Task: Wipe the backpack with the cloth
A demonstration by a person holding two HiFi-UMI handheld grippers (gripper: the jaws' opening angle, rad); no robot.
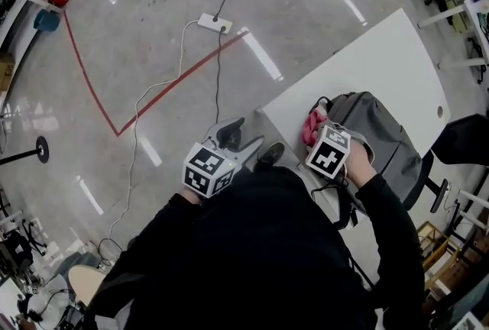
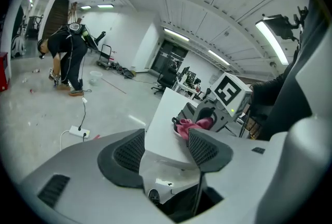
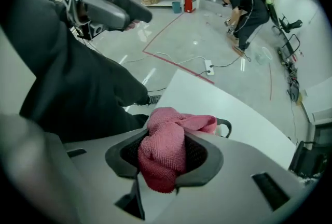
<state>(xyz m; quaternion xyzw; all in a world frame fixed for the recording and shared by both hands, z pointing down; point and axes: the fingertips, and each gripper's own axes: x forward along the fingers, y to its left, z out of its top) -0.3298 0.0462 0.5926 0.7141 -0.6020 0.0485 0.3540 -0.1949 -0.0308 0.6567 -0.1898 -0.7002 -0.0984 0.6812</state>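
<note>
On table [image 1: 367, 61] edge, backpack [image 1: 390, 134] partly behind right gripper [image 3: 165, 141] w/ pink cloth [image 1: 311, 127].

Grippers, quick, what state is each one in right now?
Left gripper: open, nothing between its jaws.
Right gripper: shut on the pink cloth.

Head view: cloth [image 1: 310, 128] was mostly hidden behind right gripper [image 1: 322, 139]; backpack [image 1: 382, 130] near end covered by sleeve [image 1: 391, 218]; worktop [image 1: 359, 69] near part lost under person's torso.
</note>
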